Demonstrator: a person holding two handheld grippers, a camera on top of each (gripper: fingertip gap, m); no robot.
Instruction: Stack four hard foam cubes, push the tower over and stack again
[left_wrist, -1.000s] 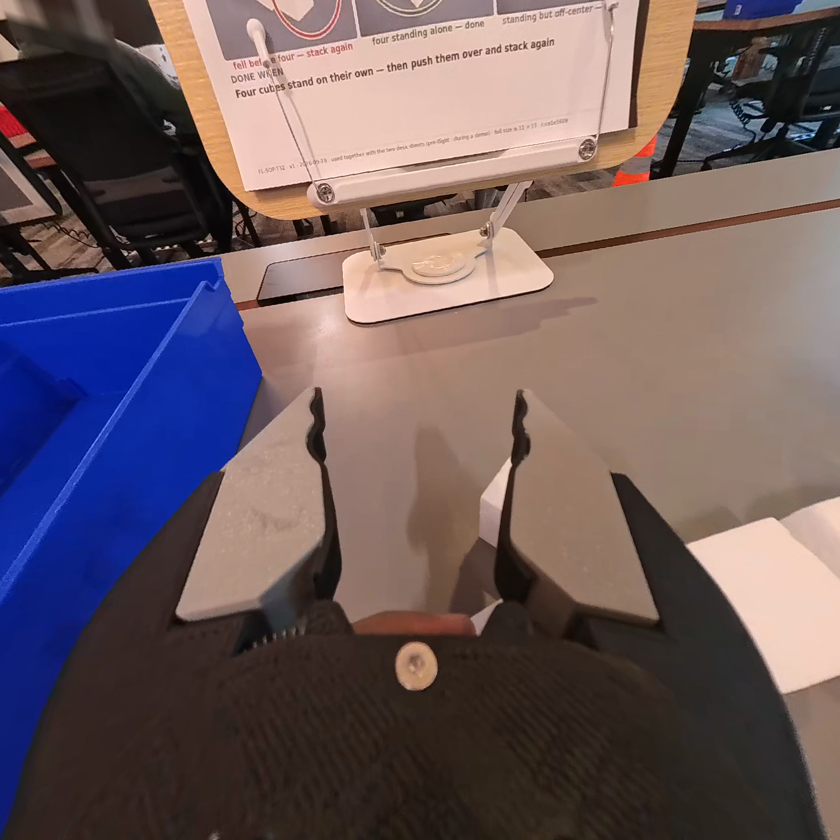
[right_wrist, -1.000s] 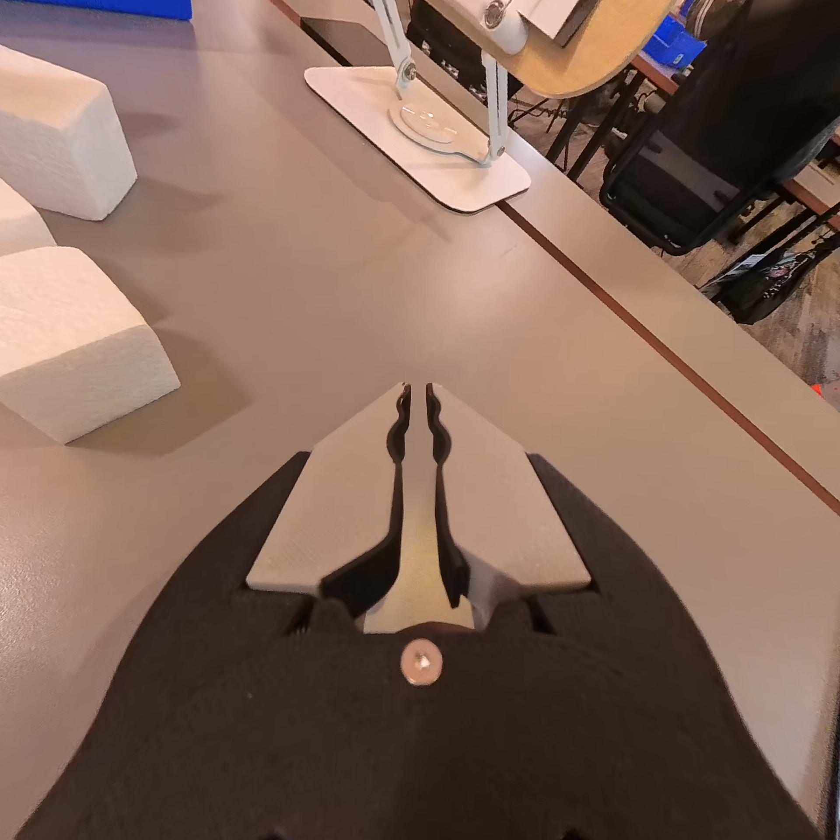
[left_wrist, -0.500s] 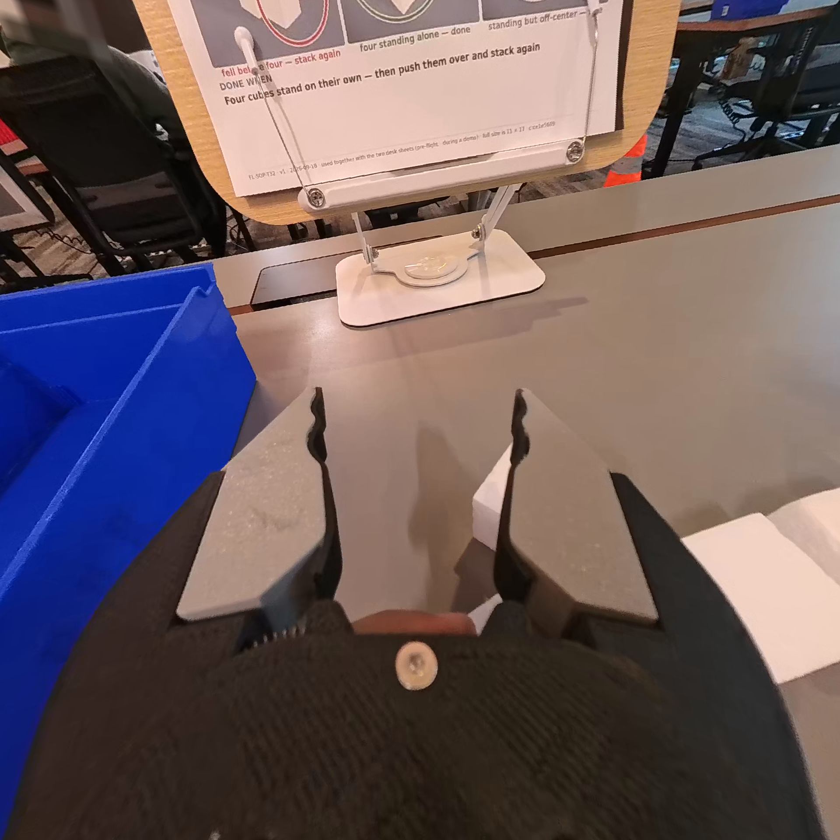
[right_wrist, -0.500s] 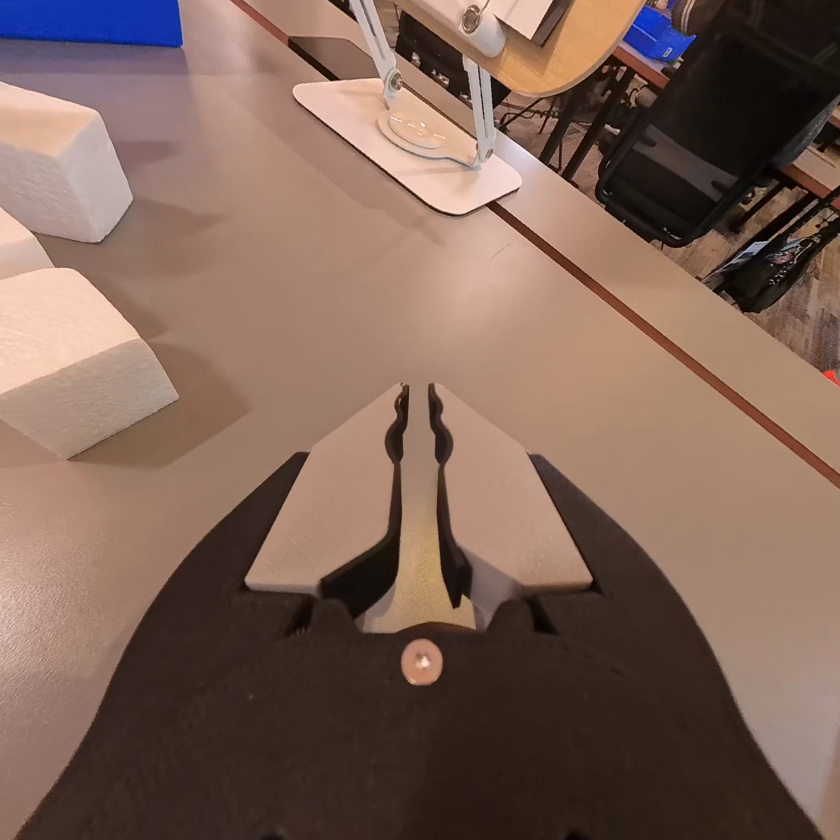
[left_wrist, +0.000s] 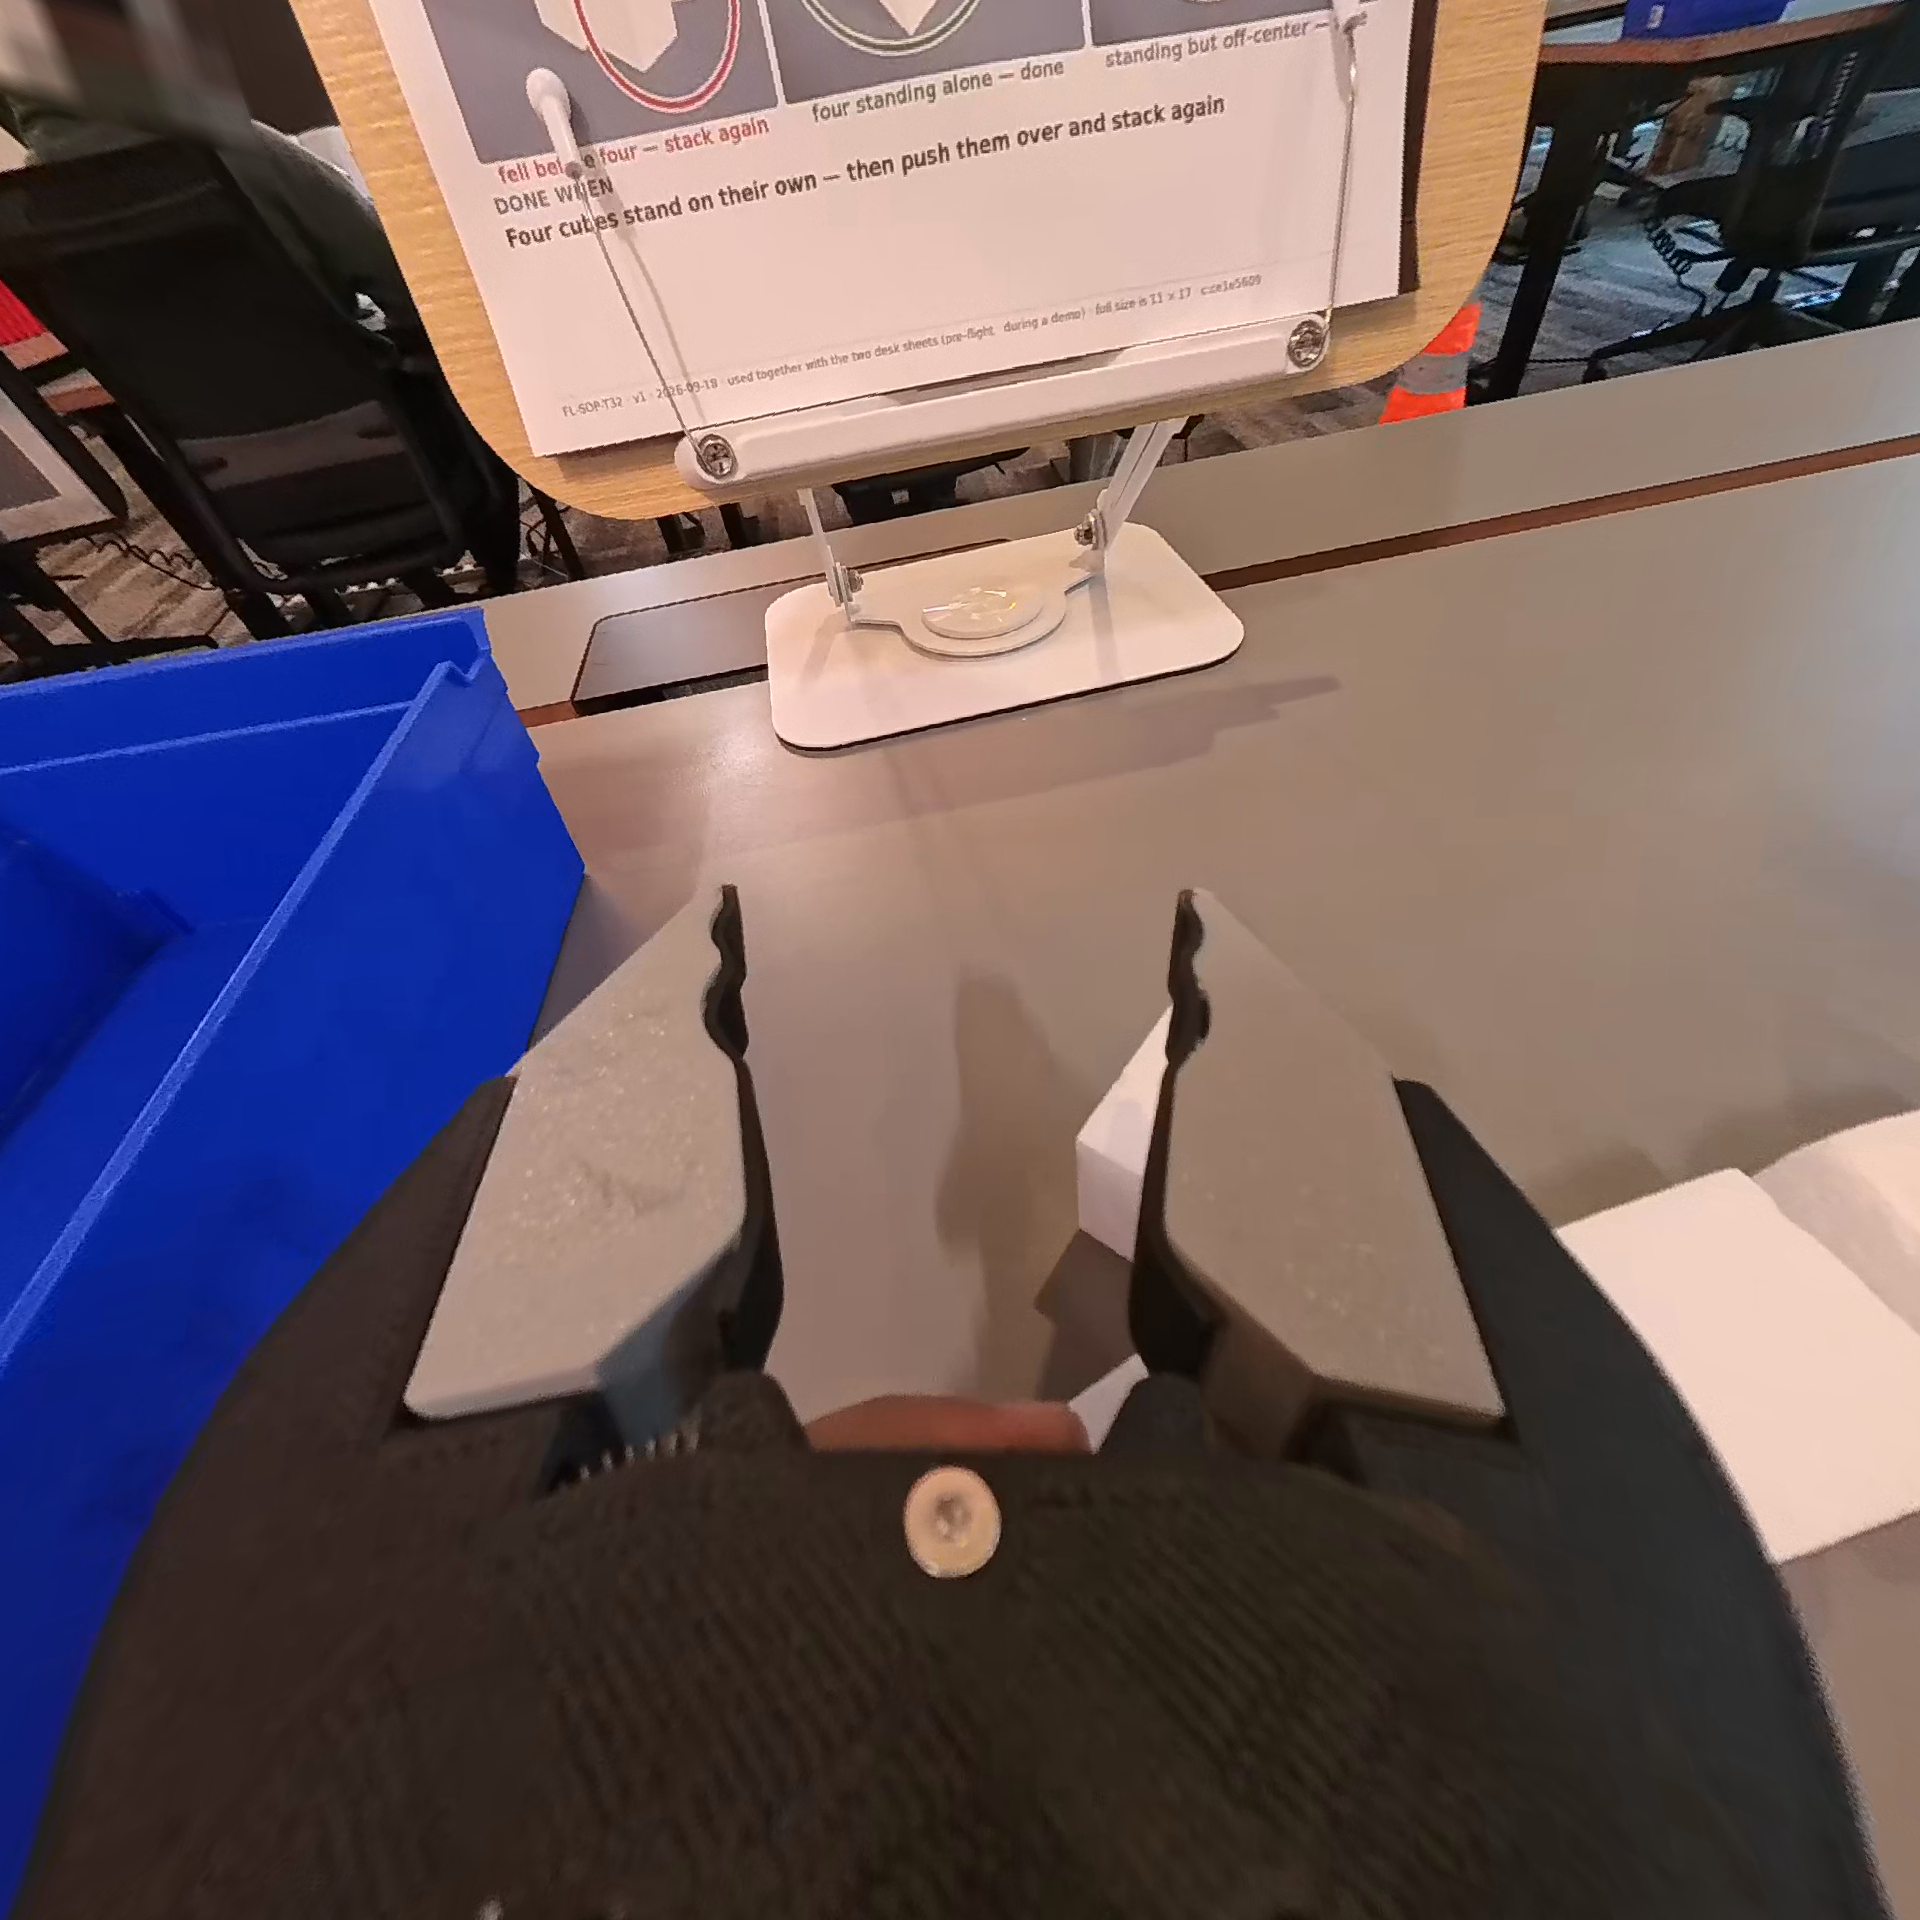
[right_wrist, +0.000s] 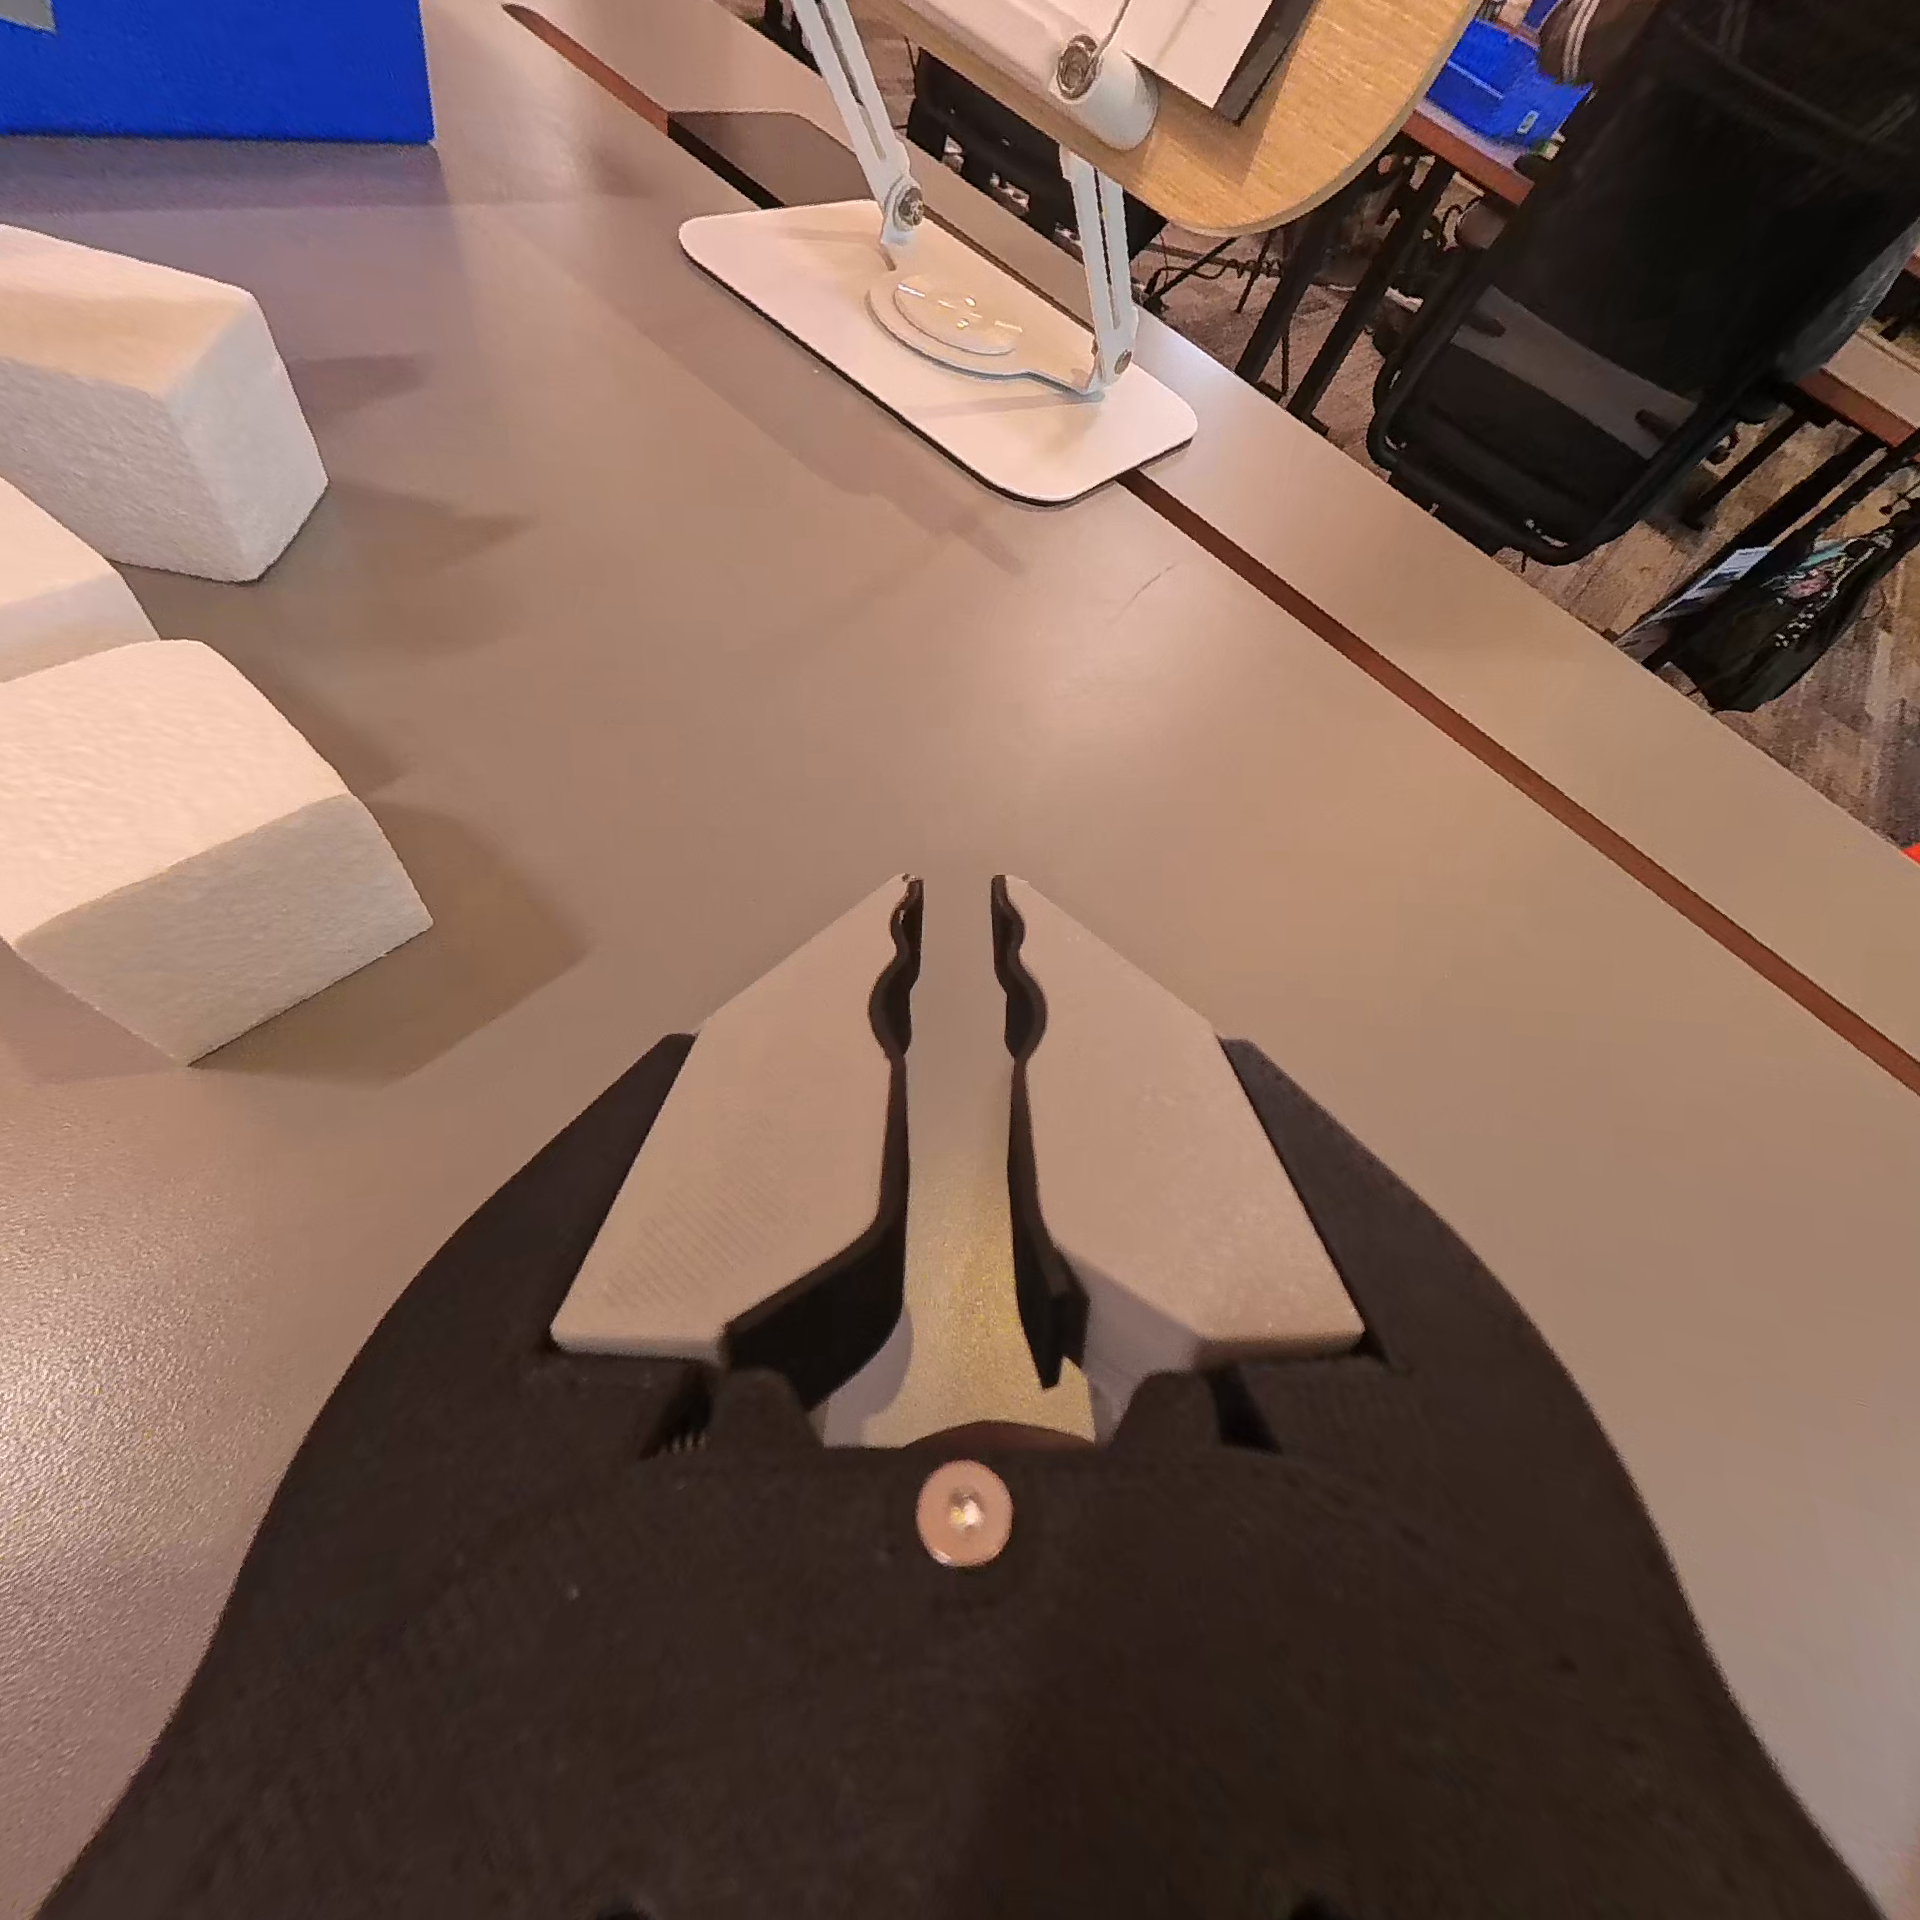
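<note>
Several white foam cubes lie apart on the grey table, none stacked. In the left wrist view my left gripper (left_wrist: 956, 904) is open and empty above the table. One cube (left_wrist: 1117, 1153) sits half hidden behind its right finger, and two more cubes (left_wrist: 1714, 1351) lie at the right edge. In the right wrist view my right gripper (right_wrist: 953, 885) is nearly shut with a narrow gap and holds nothing. A near cube (right_wrist: 187, 831), a far cube (right_wrist: 156, 416) and part of a third (right_wrist: 52, 592) lie to its left, apart from it.
A blue bin (left_wrist: 260, 935) stands close on the left of my left gripper. A white stand (left_wrist: 997, 644) with a wooden board and a printed sheet is at the back; it also shows in the right wrist view (right_wrist: 935, 332). Office chairs (right_wrist: 1558, 364) stand beyond the table's far edge. To reach the cube (left_wrist: 1117, 1153) in a straight line is about 6 cm for my left fingers, about 25 cm for my right.
The right gripper's jaws have parted slightly and it has drawn back a little. The left gripper has shifted slightly, so more of the cube behind its right finger shows.
</note>
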